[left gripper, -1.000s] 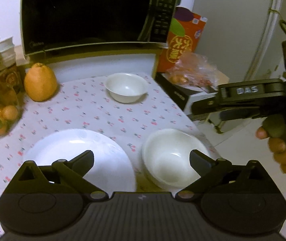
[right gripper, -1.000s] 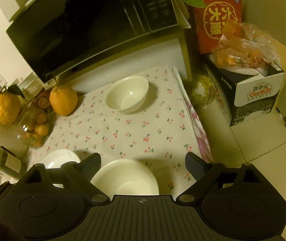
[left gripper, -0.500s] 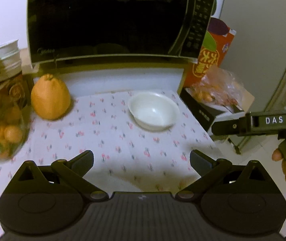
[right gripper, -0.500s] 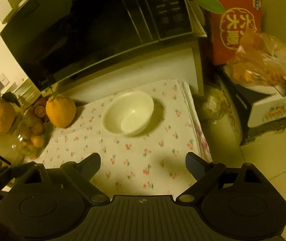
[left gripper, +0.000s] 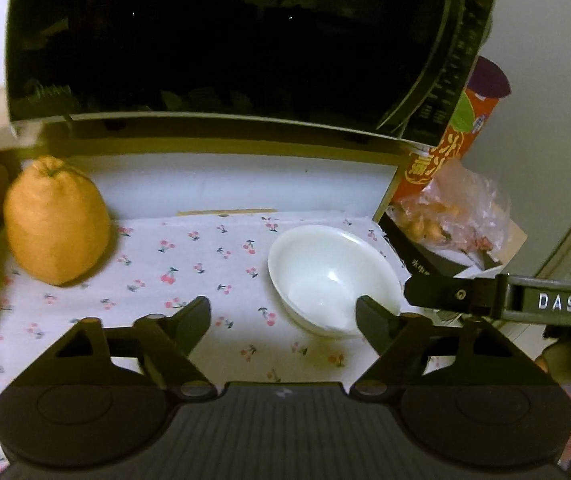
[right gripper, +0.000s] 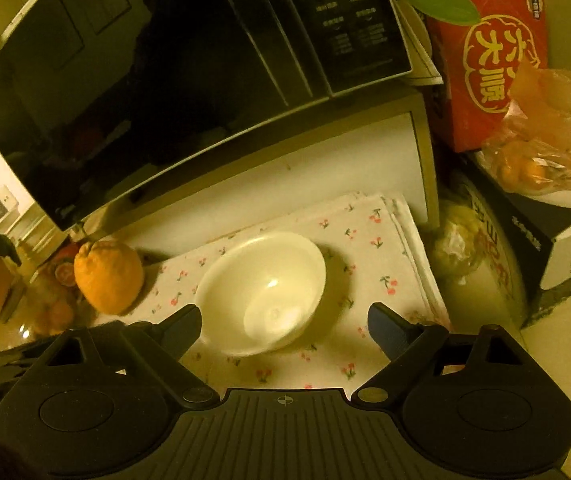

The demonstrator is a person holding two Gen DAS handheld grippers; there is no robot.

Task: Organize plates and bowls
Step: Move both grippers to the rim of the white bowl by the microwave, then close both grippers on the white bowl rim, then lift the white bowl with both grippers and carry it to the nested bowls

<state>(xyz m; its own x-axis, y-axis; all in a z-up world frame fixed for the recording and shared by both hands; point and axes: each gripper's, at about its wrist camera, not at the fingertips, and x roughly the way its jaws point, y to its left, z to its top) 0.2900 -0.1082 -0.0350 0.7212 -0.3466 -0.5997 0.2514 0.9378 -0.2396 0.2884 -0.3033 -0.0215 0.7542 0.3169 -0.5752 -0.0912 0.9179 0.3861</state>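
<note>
Both the left gripper [left gripper: 283, 314] and right gripper [right gripper: 284, 322], jaws wide and empty, neared the white bowl [right gripper: 263, 290] by the tablecloth's [left gripper: 189, 264] back-right corner; judging so, next comes straddling its rim.

The bowl [right gripper: 263, 292] looks glossy, smooth white ceramic. The cloth [left gripper: 189, 264] is matt woven fabric with a cherry print. The microwave [left gripper: 221, 40] door is mirror-glossy black. The orange fruit [left gripper: 55, 222] has dimpled, rough skin.
</note>
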